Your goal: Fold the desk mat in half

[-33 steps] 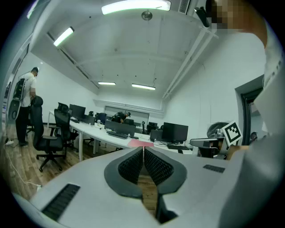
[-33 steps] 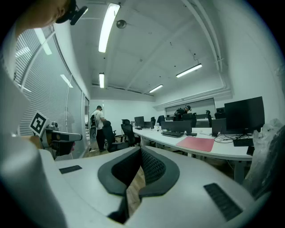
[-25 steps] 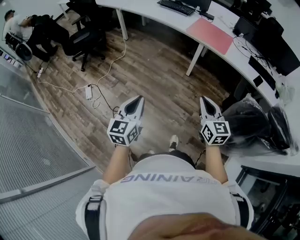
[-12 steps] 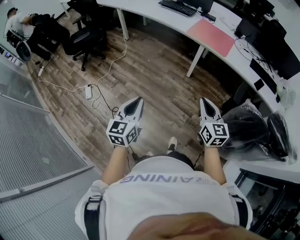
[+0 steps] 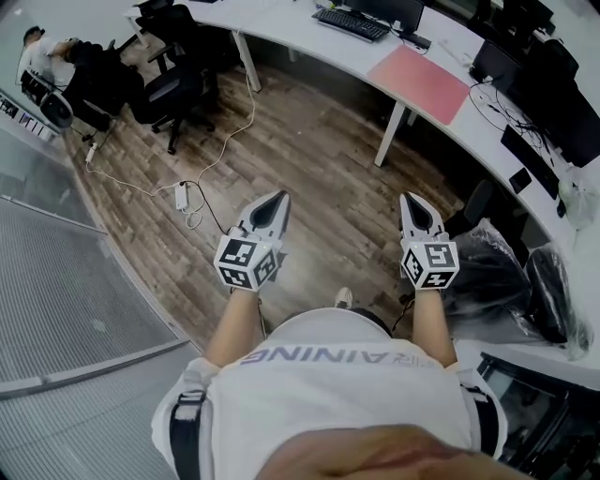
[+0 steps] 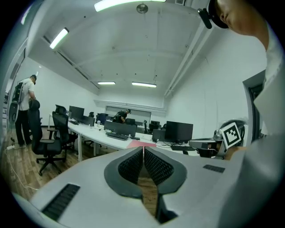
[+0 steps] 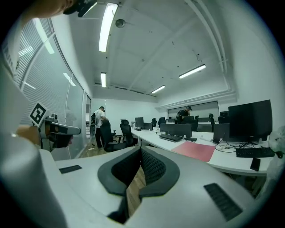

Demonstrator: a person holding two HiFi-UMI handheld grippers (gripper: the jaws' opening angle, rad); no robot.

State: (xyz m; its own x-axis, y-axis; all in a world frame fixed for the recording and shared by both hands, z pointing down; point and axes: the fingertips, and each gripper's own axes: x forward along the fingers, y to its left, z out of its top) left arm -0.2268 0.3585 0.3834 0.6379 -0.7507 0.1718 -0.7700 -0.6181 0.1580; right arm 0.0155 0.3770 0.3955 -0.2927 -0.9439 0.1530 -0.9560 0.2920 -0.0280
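Since a second ago: your view has crept toward the white desk; the shoe below you sits lower in frame, and both grippers have kept their pose out in front.

Head view: left gripper and right gripper held side by side over the wood floor, well apart, tips forward. Each has its jaws pressed together with nothing in them. The desk mat, pink, lies flat and unfolded on the desk, well ahead of your right gripper, just beside a keyboard. A power strip and its cable lie on the floor to your left.

Left gripper view: left gripper has its pads meeting at the tips, empty. The desk mat shows as a thin pink strip on the desk just above them.

Right gripper view: right gripper is closed tight, empty. The desk mat lies to the right on the desk, a monitor behind it.
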